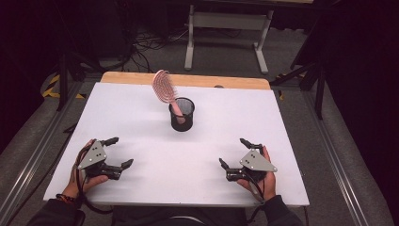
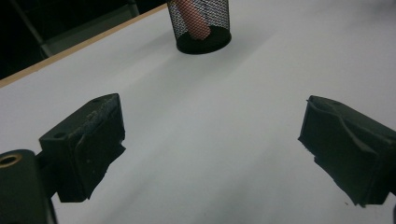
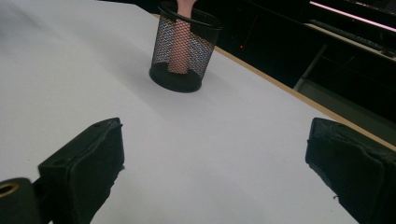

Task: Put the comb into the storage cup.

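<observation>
High view, nearest edge first: the person's two forearms in dark sleeves come in over the near edge of the white table (image 1: 141, 117). The left hand (image 1: 80, 176) holds the left gripper (image 1: 119, 152) near and to the left of the black mesh cup (image 1: 181, 114), well apart from it, with its jaws spread wide and nothing between them. The right hand (image 1: 263, 174) holds the right gripper (image 1: 234, 152) near and to the right of the cup, also well apart from it, its jaws likewise wide apart and empty. Both grippers sit low over the white surface, each with a grey three-cornered plate on top, and both point inward toward the cup.

Between the grippers and the cup the table top is bare white. The mesh cup stands upright beyond them, roughly midway between the two. A pink hairbrush (image 1: 164, 89) stands in it handle down, leaning to the left so that its ribbed head rises above and past the cup's rim.

Left gripper view: the cup (image 2: 201, 25) lies beyond the open jaws, the pink handle (image 2: 194, 18) visible through the mesh. Right gripper view: the cup (image 3: 184, 49) stands upright ahead of the open jaws, the handle (image 3: 180, 44) inside it.

Beyond the cup, a strip of bare wood (image 1: 188, 80) runs along the table's far edge. Farther still, a pale metal frame (image 1: 226, 28) stands on the dark floor.
</observation>
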The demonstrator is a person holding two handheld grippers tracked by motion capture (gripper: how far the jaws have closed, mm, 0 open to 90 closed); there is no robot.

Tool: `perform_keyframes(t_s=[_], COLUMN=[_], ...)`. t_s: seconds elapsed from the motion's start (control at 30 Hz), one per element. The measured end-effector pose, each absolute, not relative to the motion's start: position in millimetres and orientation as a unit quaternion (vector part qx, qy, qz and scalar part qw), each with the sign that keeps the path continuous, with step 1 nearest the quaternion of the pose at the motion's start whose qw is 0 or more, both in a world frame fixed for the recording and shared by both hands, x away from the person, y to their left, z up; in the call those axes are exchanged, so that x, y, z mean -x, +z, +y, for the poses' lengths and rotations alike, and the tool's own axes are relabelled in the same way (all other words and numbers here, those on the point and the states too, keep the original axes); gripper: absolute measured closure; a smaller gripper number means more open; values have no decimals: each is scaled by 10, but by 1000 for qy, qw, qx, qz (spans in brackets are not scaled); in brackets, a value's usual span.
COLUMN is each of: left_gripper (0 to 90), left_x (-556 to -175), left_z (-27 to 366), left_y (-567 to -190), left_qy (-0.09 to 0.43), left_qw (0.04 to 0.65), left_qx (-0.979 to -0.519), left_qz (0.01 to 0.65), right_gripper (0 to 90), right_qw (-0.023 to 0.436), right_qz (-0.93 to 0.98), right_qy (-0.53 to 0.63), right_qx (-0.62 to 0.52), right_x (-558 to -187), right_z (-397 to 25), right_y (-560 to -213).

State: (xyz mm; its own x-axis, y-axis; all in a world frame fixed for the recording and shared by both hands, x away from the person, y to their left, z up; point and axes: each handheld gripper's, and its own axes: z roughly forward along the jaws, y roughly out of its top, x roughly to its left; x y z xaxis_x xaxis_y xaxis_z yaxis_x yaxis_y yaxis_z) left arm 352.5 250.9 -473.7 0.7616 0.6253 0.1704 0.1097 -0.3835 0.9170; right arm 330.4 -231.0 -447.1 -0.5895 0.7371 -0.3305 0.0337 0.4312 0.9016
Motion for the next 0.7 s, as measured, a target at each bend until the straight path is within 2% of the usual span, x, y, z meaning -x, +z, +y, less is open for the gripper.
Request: perform_keyframes(t_s=[0.7], left_gripper=[73], left_x=[-3557], left_z=[2495], left_y=[-4727], left_qy=[253], left_qw=[505], left_qx=[-793], left_qz=[229], right_gripper=[52], right_qw=[376], right_qz=[758], right_qy=[466], right_qx=[-258], right_x=[-3288], right_z=[-2337], right_y=[-4485])
